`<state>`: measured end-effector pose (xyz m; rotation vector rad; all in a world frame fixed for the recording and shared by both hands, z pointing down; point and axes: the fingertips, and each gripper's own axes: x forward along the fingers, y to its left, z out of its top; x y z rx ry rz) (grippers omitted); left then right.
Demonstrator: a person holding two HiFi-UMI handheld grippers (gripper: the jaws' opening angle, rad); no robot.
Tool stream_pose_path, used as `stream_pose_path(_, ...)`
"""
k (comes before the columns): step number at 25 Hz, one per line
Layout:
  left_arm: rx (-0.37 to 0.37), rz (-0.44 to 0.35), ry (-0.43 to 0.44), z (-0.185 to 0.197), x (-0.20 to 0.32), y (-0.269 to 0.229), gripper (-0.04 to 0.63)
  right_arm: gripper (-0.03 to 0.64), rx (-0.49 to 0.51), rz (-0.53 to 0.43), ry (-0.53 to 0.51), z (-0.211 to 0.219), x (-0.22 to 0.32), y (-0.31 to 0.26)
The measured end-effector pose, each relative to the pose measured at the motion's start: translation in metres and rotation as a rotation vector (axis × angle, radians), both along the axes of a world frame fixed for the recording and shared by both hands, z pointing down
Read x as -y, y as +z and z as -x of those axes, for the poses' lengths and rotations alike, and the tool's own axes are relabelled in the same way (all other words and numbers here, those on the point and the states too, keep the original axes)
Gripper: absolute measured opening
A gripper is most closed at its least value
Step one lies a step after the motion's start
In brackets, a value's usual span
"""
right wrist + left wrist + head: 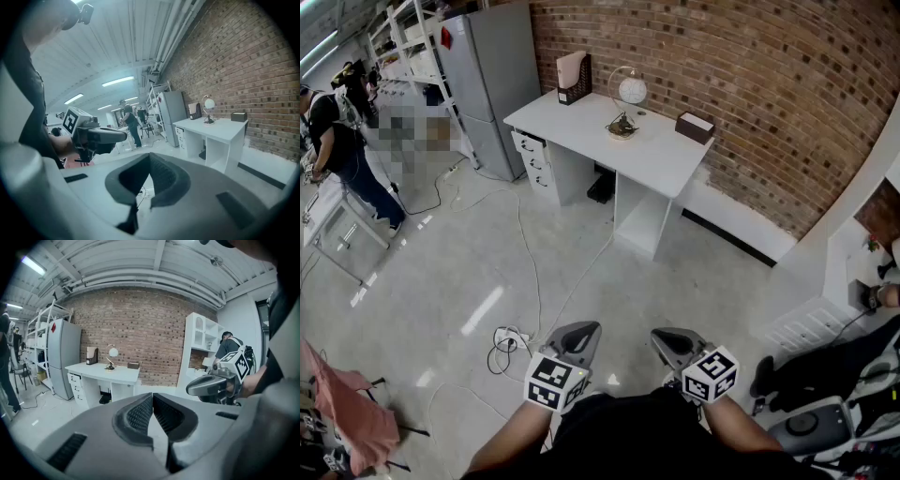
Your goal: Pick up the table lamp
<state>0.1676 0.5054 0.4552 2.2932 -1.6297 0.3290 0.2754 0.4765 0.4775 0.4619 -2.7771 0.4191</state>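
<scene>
The table lamp (626, 101), a white globe on a curved metal stem, stands upright on a white desk (666, 155) against the brick wall, far ahead of me. It also shows small in the left gripper view, lamp (111, 356), and in the right gripper view, lamp (208, 109). My left gripper (587, 328) and right gripper (660, 337) are held side by side close to my body, well short of the desk. Both are shut with nothing between the jaws: left gripper (153, 397), right gripper (149, 156).
On the desk stand a file holder (574, 77) and a dark box (695, 127). A grey fridge (492, 80) stands left of the desk. Cables and a power strip (510, 339) lie on the floor ahead. A person (342, 150) stands at far left; a pink cloth (352, 408) hangs low left.
</scene>
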Motion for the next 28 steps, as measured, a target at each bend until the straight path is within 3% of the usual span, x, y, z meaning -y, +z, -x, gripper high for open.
stream_pose_path(14, -0.005, -0.012, 0.000, 0.003, 0.000, -0.008, 0.006, 0.003, 0.004, 0.000, -0.001, 0.004, 0.000, -0.001)
stream_pose_path(18, -0.006, -0.009, 0.007, 0.003, -0.001, -0.007, 0.006, 0.004, 0.049, 0.031, -0.018, 0.007, -0.005, -0.005)
stream_pose_path(28, -0.007, -0.008, 0.009, 0.005, 0.001, -0.007, 0.006, 0.005, 0.016, 0.033, -0.020, 0.010, -0.002, 0.000)
